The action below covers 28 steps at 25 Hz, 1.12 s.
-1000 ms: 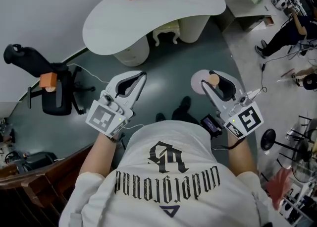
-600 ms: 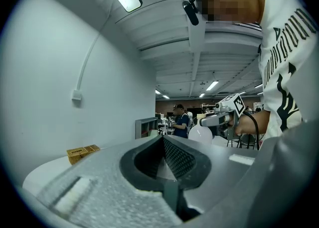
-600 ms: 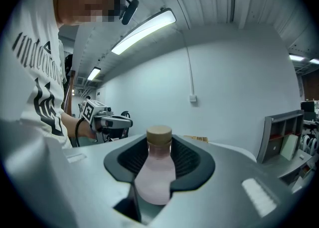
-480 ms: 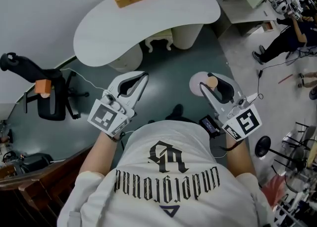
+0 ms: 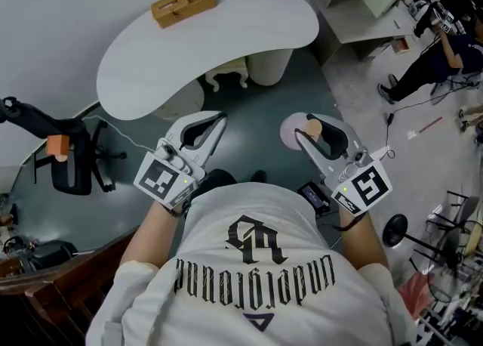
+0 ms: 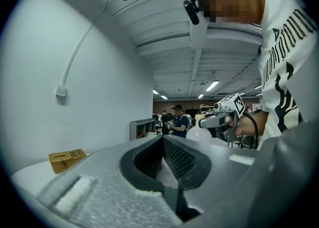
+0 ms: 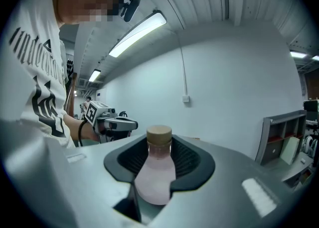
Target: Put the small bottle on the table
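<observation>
The bottle (image 5: 291, 132) is small, with a pale pink, round-bellied body, a short neck and a tan cap. It shows right of centre in the head view, off the table (image 5: 241, 31), gripped by the right gripper (image 5: 309, 127). In the right gripper view the bottle (image 7: 155, 174) stands upright with the pads of that gripper (image 7: 159, 145) pressed on both its sides and the cap rising above them. The left gripper (image 5: 216, 118), left of centre, has its jaws closed tip to tip, and its own view shows the left gripper (image 6: 162, 145) with nothing between them. The white, kidney-shaped table fills the upper middle of the head view, and its near curved edge lies above both grippers, with a stretch of dark floor (image 5: 253, 106) between. Its top is bare except for a wooden box (image 5: 181, 3) at the upper left end, so the middle and right of the top are free. A wall (image 5: 53, 27) bounds the upper left. A black chair (image 5: 72, 171) stands at the left edge. The right side of the frame is crowded with stands and cables, and a person (image 5: 441, 46) stands at the upper right.
</observation>
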Tool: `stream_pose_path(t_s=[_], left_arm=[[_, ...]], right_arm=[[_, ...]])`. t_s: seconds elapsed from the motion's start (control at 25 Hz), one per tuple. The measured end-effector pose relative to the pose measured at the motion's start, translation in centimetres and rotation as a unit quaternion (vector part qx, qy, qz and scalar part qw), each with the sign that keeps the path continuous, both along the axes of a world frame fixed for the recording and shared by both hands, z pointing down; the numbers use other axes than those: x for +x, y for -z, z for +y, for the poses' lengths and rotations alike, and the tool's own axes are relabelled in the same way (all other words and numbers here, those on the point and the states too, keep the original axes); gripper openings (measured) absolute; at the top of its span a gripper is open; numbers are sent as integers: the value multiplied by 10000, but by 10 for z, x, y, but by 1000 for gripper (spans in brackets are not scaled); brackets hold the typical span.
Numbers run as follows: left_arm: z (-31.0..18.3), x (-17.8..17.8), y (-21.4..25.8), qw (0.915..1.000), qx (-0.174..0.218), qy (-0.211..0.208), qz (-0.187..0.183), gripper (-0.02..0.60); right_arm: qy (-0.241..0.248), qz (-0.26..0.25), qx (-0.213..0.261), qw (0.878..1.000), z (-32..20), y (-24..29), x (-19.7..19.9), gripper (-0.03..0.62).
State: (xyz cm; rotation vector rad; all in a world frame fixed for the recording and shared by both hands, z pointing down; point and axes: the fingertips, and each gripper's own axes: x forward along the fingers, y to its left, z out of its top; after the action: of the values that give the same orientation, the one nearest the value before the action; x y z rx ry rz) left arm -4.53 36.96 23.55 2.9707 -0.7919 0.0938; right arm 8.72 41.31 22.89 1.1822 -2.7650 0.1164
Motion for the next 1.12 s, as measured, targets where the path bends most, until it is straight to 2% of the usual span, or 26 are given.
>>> stream_pose_path(t_s=[0.36,0.6,0.8,1.12], left_arm=[[-39,23,-12,9999,-85,-138,-24,8],[-86,30,-13,9995,-66,-309,28,8],[-137,23,-13,9992,-60,-395,58,8],[-230,-9,-14,9986,-114,-511,45,8]], right_arm=[[-196,-85,-7,9998,-34,-7,25,140],[-343,-40,-26,9994,-75,-8,28,140],[-450,-49,-20,9990,-126,-9,22,140],[-622,-5,48,9981,-219,0,-9,140]])
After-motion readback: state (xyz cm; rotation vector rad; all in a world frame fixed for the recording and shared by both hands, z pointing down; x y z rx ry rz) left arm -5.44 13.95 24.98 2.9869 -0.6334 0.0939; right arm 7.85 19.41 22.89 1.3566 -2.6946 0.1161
